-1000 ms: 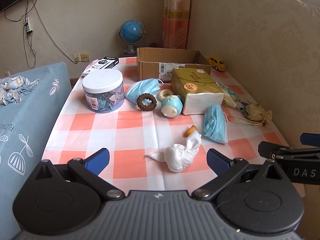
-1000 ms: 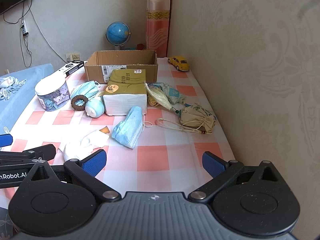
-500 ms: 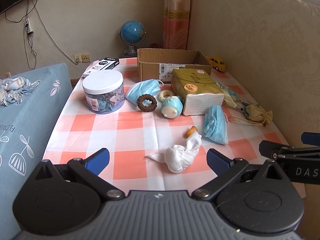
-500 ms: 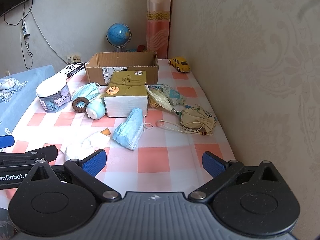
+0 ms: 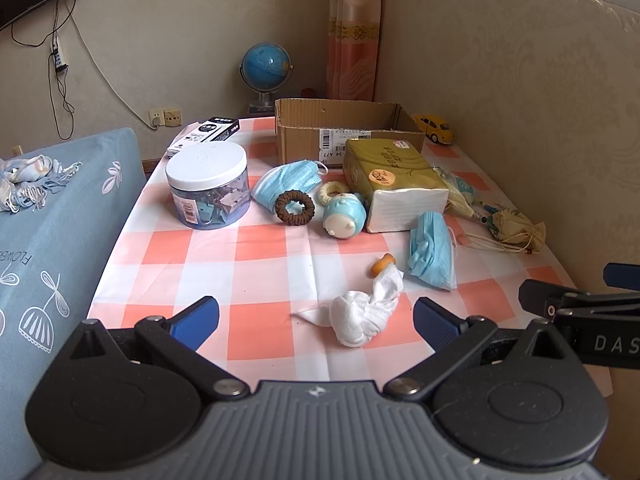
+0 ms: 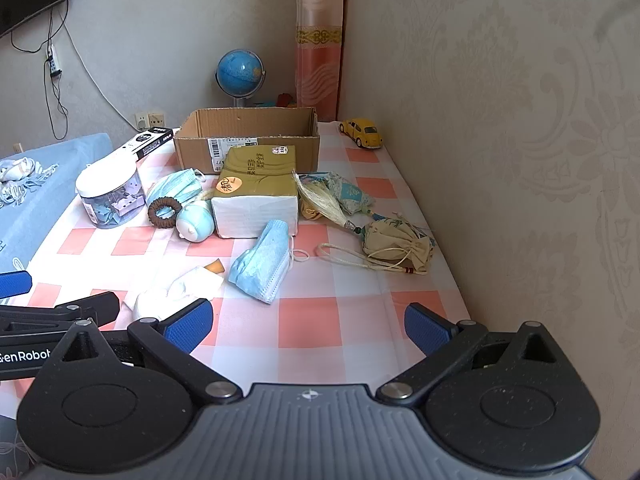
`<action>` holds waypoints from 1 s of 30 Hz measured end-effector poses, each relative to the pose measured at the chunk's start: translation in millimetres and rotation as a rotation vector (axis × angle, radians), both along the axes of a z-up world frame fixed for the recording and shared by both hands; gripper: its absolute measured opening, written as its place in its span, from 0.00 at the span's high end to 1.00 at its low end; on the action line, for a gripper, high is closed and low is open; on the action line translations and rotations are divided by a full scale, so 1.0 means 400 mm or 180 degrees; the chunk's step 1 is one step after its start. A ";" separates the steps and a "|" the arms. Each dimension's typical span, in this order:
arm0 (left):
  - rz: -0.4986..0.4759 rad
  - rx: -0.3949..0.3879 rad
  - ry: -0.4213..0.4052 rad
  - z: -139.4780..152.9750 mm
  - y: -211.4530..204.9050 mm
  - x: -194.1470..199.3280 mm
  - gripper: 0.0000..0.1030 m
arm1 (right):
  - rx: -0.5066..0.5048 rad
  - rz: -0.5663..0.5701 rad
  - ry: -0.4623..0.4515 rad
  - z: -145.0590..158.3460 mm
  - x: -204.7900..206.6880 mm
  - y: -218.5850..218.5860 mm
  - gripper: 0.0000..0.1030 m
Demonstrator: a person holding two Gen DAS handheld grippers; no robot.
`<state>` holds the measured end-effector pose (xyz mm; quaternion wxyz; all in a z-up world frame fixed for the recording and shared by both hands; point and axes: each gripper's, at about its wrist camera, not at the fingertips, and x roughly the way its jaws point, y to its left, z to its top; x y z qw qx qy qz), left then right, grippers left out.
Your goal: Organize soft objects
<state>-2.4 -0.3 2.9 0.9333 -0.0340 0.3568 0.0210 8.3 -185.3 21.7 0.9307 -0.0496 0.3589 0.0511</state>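
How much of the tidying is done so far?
Nothing looks done: no soft thing shows in the cardboard box, though its floor is hidden. Nothing is in hand: the left gripper and right gripper are open and empty. Left: the white cloth, two blue masks and drawstring pouch.

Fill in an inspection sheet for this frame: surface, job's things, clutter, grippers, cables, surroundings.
Surface: checked tablecloth, covering the table.
Job's things: white cloth crumpled near the front; two blue face masks; brown hair tie; drawstring pouch; cardboard box open at the back.
Clutter: tissue pack, lidded jar, yellow toy car, globe.
Grippers: left gripper open, empty; right gripper open, empty.
Cables: wall cable to a socket.
Surroundings: blue sofa, curtain.
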 end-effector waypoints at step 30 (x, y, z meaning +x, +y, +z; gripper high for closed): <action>-0.0131 -0.0003 -0.0092 0.003 -0.008 0.023 0.01 | 0.0056 0.0075 -0.0134 0.005 0.017 -0.009 0.00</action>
